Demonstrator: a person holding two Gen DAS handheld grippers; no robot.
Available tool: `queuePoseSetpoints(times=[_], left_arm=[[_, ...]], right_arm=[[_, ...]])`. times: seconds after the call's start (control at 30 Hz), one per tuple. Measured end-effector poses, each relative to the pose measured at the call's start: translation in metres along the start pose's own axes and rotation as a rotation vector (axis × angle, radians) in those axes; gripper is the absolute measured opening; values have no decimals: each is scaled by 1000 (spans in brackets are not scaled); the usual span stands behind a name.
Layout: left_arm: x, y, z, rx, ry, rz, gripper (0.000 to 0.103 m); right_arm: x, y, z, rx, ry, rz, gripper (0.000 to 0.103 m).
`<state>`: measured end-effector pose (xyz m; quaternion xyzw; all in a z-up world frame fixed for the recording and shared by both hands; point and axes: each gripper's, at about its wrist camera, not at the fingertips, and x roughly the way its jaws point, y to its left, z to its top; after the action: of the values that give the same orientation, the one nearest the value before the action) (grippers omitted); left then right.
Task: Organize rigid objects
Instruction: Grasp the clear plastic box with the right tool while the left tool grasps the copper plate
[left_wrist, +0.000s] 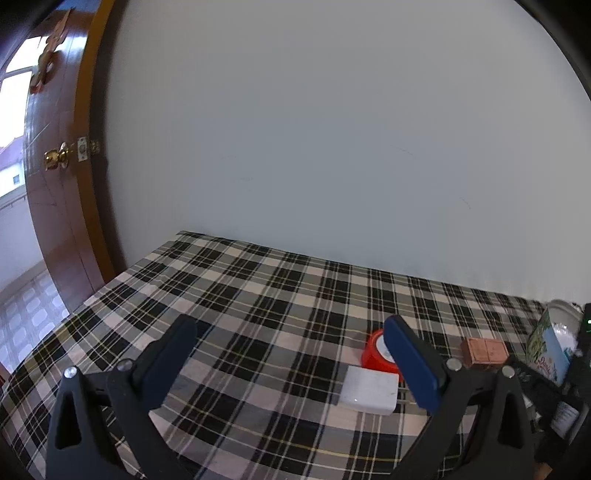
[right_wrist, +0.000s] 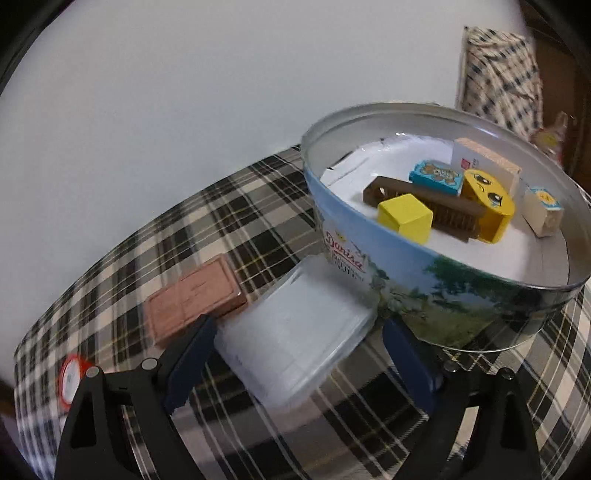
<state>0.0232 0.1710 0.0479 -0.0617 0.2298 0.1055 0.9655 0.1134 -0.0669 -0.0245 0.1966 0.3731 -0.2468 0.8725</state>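
Right tongs (right_wrist: 299, 332) astride blurred white box (right_wrist: 291, 332), open.

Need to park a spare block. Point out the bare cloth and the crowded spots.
Bare: the plaid tablecloth from the door-side edge across to the red tape roll. Crowded: tape roll, white block and brown block cluster beside the cookie tin, already holding several toys.
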Motion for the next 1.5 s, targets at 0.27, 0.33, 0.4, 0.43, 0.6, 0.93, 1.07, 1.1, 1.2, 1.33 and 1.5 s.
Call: queuePoseSetpoints(times=[0.27, 0.33, 0.4, 0.43, 0.6, 0.93, 1.07, 1.1, 1.2, 1.33, 1.5], left_arm=[[-1, 0, -1, 6, 10, -23, 102], [-1, -3, -2, 21, 12, -27, 102], [-2, -5, -4, 35, 11, -28, 102], [-1, -6, -5, 46, 11, -32, 102], [3, -14, -9, 66, 37, -130, 102], [4, -72, -21, 169, 76, -281, 102], [13, -110, -20, 183, 128, -315, 102], [16, -119, -20, 180, 146, -331, 102], [32, -152, -22, 184, 213, -362, 102], [57, -197, -33, 252, 290, -324, 102], [95, -217, -45, 264, 447, -279, 101]], right_arm=[[7, 31, 1, -274, 47, -3, 85], [4, 26, 1, -331, 53, 44, 85], [-1, 20, 0, -402, 55, 84, 84], [-4, 17, -1, -443, 54, 110, 84], [-26, -4, -13, -586, 85, 341, 84], [-83, -59, -4, -628, -97, 711, 84], [-94, -73, 10, -591, -235, 636, 84], [-93, -79, 17, -573, -266, 623, 84], [-105, -93, 26, -547, -398, 533, 84], [-109, -104, 35, -565, -498, 456, 84], [-97, -117, 55, -496, -430, 479, 84]])
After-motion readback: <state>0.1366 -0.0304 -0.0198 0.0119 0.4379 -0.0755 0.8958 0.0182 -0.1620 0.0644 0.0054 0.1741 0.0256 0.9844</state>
